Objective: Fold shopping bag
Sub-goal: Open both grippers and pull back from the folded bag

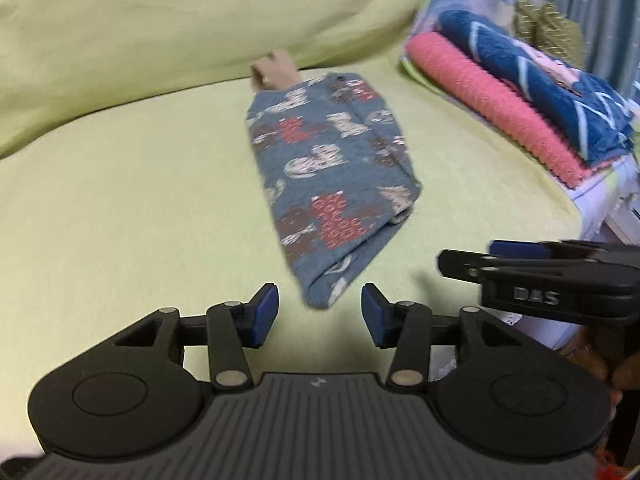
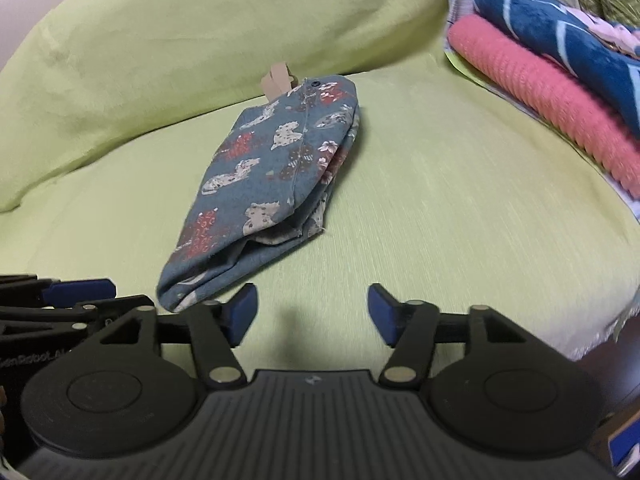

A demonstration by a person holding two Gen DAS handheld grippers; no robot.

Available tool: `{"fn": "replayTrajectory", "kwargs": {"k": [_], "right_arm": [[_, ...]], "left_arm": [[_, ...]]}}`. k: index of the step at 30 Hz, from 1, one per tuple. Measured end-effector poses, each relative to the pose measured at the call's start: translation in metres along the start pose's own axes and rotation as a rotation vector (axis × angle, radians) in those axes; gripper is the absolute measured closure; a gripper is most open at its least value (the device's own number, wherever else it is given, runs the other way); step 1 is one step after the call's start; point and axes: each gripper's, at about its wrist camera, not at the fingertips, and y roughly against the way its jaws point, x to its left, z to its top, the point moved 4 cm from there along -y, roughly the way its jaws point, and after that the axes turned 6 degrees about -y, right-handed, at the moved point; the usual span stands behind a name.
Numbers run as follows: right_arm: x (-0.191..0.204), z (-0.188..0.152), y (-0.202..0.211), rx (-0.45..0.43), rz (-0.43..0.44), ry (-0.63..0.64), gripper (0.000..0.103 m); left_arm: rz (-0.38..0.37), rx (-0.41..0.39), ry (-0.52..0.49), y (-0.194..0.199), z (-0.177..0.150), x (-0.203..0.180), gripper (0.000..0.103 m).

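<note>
The shopping bag (image 1: 328, 184) (image 2: 268, 184) is blue-grey cloth printed with red, white and brown cats. It lies folded into a long narrow bundle on the green sofa seat (image 1: 120, 200) (image 2: 440, 200), with a beige handle (image 1: 274, 70) (image 2: 278, 80) sticking out at its far end. My left gripper (image 1: 320, 316) is open, its blue pads just short of the bag's near end, holding nothing. My right gripper (image 2: 312, 314) is open too, to the right of the bag's near end and empty. In the left wrist view the right gripper (image 1: 540, 272) shows side-on at the right.
A green back cushion (image 1: 180, 20) (image 2: 200, 28) rises behind the seat. A stack of folded cloths sits at the right: a pink knit (image 1: 492, 108) (image 2: 552, 104) under a dark blue towel (image 1: 552, 88) (image 2: 552, 28). The seat's right edge drops off past the stack.
</note>
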Motion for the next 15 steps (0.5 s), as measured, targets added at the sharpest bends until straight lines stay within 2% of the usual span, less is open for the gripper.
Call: {"fn": "replayTrajectory", "kwargs": {"k": [5, 10, 15], "right_arm": [[-0.003, -0.001, 0.016, -0.005, -0.002, -0.029, 0.036], [0.0, -0.003, 0.027, -0.015, -0.004, -0.025, 0.03], [0.002, -0.005, 0.039, -0.029, 0.006, -0.023, 0.026]], "left_arm": [[0.034, 0.016, 0.024, 0.018, 0.0, 0.0, 0.043], [0.06, -0.003, 0.021, 0.04, 0.0, -0.006, 0.035], [0.086, -0.012, 0.015, 0.054, -0.001, -0.011, 0.033]]}}
